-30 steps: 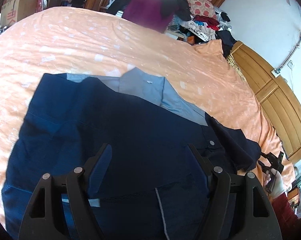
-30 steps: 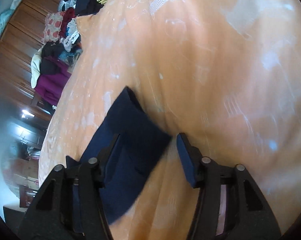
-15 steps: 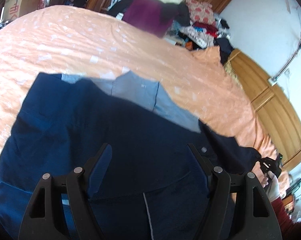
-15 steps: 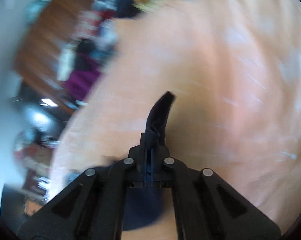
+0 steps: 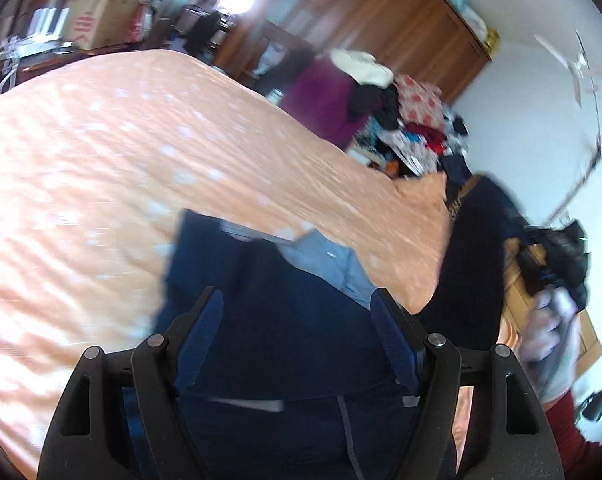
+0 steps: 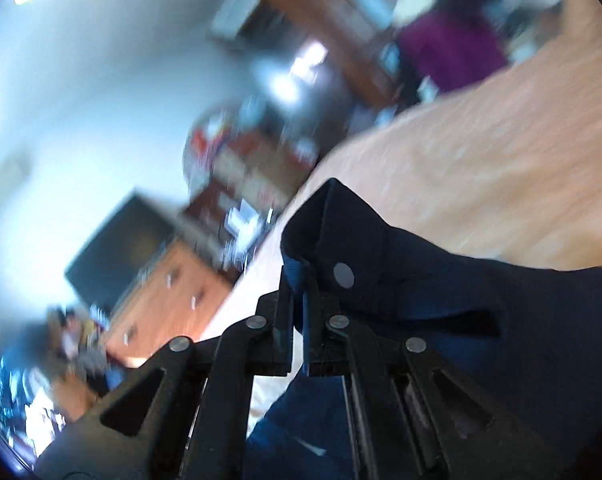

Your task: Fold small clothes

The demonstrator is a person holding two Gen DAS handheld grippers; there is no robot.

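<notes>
A dark navy shirt [image 5: 293, 340] with a pale blue inner collar [image 5: 329, 260] lies on the orange bedspread [image 5: 121, 168]. My left gripper [image 5: 297, 320] hovers over the shirt's body, open, with nothing between its blue-padded fingers. At the right of the left wrist view the sleeve [image 5: 473, 256] hangs lifted off the bed, held by my right gripper [image 5: 541, 264] in a gloved hand. Seen through the right wrist camera, my right gripper [image 6: 299, 280] is shut on the sleeve cuff [image 6: 341, 240], which has a grey snap button [image 6: 343, 275]. The view is blurred.
A pile of clothes [image 5: 401, 120] and a purple garment [image 5: 325, 100] sit beyond the far bed edge, before a wooden wardrobe [image 5: 361, 20]. Cardboard boxes [image 5: 97, 16] stand at the back left. A wooden headboard [image 5: 549, 320] lies to the right.
My right gripper closed on the sleeve cuff and lifted it off the bed, swinging up and over. My left gripper stayed open and tilted upward, showing more of the room.
</notes>
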